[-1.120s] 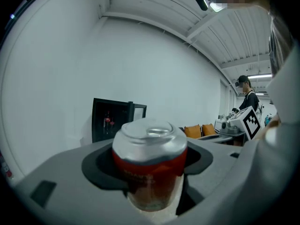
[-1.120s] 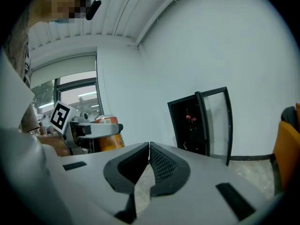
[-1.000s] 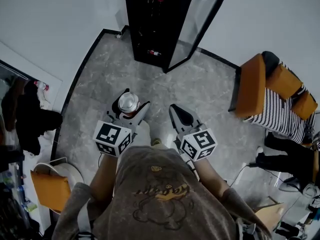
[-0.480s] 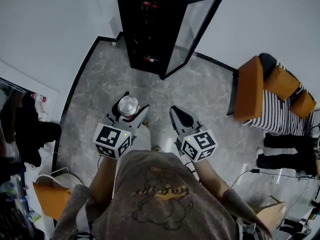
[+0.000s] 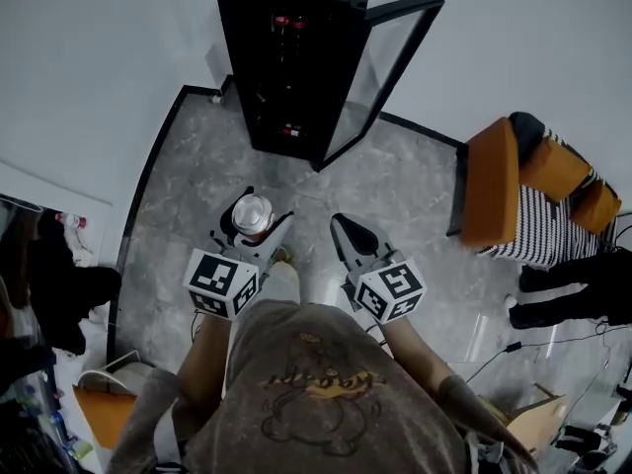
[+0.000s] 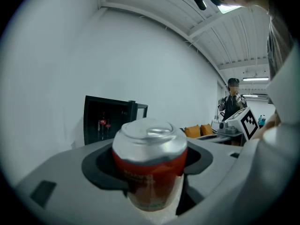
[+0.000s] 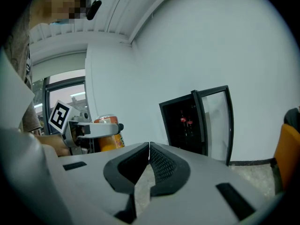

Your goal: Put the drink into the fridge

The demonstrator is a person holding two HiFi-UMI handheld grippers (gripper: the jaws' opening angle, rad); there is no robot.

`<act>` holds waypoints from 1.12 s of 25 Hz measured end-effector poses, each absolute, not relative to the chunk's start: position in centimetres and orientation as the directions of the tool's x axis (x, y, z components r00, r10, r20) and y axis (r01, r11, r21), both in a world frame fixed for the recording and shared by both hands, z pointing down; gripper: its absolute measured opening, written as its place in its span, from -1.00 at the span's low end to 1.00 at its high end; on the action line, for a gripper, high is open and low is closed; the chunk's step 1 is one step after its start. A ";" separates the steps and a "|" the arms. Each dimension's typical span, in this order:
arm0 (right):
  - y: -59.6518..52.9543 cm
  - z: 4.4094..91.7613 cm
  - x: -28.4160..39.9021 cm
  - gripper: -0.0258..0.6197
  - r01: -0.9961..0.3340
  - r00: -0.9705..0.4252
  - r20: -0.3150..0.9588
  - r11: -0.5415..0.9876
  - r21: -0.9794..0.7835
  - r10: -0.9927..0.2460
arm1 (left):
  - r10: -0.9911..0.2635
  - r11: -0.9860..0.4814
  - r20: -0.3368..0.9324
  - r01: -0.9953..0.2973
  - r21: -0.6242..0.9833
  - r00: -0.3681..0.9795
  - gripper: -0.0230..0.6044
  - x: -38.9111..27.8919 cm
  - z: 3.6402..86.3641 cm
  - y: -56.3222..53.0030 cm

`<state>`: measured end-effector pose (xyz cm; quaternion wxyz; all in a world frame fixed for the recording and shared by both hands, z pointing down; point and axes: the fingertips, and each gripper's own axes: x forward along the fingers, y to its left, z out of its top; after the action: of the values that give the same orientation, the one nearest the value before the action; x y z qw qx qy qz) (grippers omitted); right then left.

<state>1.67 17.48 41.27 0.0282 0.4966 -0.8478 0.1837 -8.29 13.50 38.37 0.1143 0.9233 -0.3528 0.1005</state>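
Left gripper view puts the drink can [image 6: 149,172] dead centre, upright between the jaws of my left gripper [image 5: 259,215]. The jaws stand wide and press on its sides. Its silver lid faces up over a red-orange body, and the print on it is too blurred to read. My right gripper [image 7: 149,156] has its jaws closed together on nothing. The cube [image 5: 219,281] on my left gripper shows black-and-white square markers and no lettering.

At the top centre of the head view stands the black fridge [image 5: 286,67], its glass door [image 5: 380,77] swung open to the right. Bottles [image 5: 286,20] with red on them sit on the shelves inside. The can is well short of the fridge, above the grey marbled floor [image 5: 395,196]. White walls meet the floor at a dark skirting. At the right edge sits an orange chair [image 5: 494,181] with striped cushions.
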 end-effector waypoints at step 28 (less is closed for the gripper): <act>3.8 40.4 -0.1 -0.85 -0.914 -0.377 0.247 0.314 -0.258 -0.893 | -0.484 -0.827 0.271 -0.536 0.170 0.832 0.13 -9.4 38.2 -0.5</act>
<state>-0.11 3.83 40.39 0.0291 0.5574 -0.8101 0.1794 -9.42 -0.51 38.20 0.1204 0.9496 -0.2685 0.1084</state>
